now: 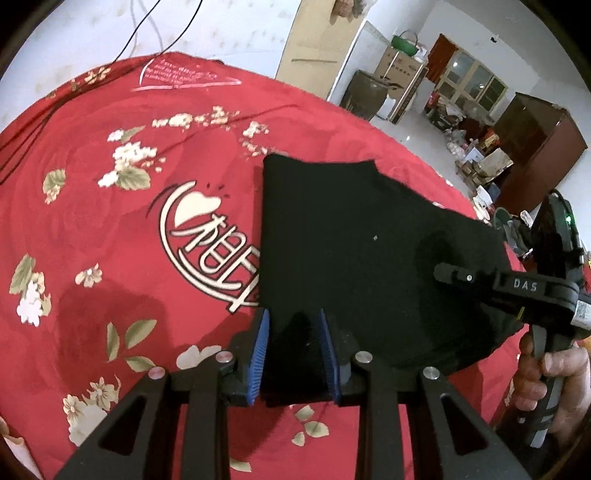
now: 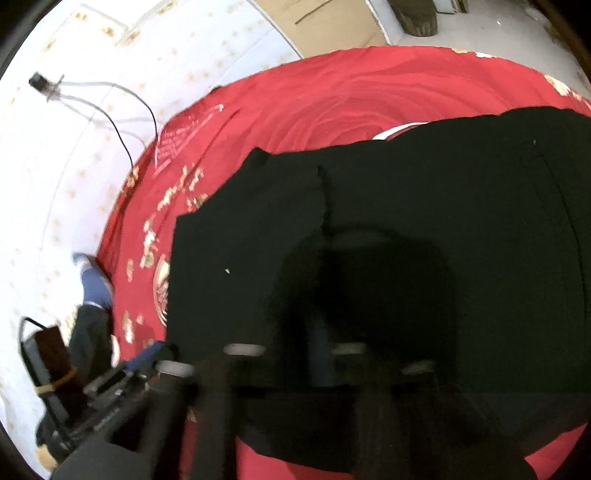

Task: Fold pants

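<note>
Two tools work a pair of black pants (image 1: 354, 236) spread on a red floral bedspread (image 1: 92, 221), the cloth already doubled into a broad panel. My left tool (image 1: 293, 350) grips the near hem, blue pads (image 1: 258, 354) pinching a bunched ridge of fabric between them. My right tool (image 1: 452, 275) lies low over the pants' right side; from the left view, and from its own blurred, dark view, I cannot tell whether it is apart or closed. I judge this a mid-fold step: the next move calls for carrying the held edge across to the far edge (image 1: 317, 160), both corners travelling level. Black cables (image 1: 159, 29) trail over the bed's far side, clear of the pants; a cluttered room with a wooden cabinet (image 1: 535, 155) lies beyond.
</note>
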The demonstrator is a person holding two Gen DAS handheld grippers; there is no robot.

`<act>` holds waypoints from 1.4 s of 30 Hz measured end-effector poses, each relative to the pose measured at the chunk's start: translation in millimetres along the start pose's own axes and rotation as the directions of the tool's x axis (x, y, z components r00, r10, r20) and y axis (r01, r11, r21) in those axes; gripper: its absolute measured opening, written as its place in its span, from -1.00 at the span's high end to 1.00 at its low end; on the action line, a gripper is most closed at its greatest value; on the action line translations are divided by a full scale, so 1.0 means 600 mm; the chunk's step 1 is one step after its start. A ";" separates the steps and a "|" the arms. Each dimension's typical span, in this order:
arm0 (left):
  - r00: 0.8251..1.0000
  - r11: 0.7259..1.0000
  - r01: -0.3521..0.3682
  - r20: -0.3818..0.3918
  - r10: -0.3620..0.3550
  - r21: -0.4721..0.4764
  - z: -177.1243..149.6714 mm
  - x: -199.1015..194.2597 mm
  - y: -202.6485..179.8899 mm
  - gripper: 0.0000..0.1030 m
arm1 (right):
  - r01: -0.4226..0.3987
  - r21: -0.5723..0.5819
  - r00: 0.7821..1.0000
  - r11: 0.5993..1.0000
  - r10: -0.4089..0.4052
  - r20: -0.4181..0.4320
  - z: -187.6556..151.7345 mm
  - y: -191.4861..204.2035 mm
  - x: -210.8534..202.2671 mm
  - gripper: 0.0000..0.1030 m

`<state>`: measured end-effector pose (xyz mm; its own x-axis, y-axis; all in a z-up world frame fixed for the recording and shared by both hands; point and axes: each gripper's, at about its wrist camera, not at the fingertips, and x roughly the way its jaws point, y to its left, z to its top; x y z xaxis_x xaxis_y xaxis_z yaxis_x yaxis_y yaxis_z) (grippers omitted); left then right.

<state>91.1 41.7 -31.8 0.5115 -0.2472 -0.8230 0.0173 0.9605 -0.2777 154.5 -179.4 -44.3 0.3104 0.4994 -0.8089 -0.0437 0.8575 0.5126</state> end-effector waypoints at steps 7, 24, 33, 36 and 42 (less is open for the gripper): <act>0.998 0.997 0.056 -0.020 -0.055 0.061 -0.012 0.003 -0.026 0.42 | 0.064 0.015 0.998 0.998 -0.064 0.012 -0.008 -0.012 -0.010 0.96; 0.997 0.993 0.019 -0.072 -0.011 0.115 -0.041 0.001 -0.054 0.37 | 0.104 -0.037 0.987 0.994 -0.108 -0.120 -0.076 0.036 -0.015 0.79; 0.998 0.987 -0.023 -0.057 0.032 0.156 -0.042 -0.025 -0.079 0.37 | 0.146 -0.079 0.988 0.986 -0.150 -0.044 -0.099 0.066 -0.056 0.79; 0.999 0.984 -0.027 -0.015 0.030 0.174 -0.039 -0.051 -0.091 0.37 | 0.128 -0.101 0.992 0.987 -0.129 0.003 -0.105 0.078 -0.081 0.73; 0.999 0.979 -0.050 0.028 0.045 0.198 -0.035 -0.079 -0.107 0.37 | 0.145 -0.073 0.989 0.987 -0.143 0.034 -0.116 0.079 -0.101 0.69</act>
<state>47.4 -11.0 14.6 0.5355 -0.2001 -0.8205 0.1617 0.9778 -0.1330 67.8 -160.6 9.0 0.3459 0.3671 -0.8635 -0.0675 0.9277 0.3673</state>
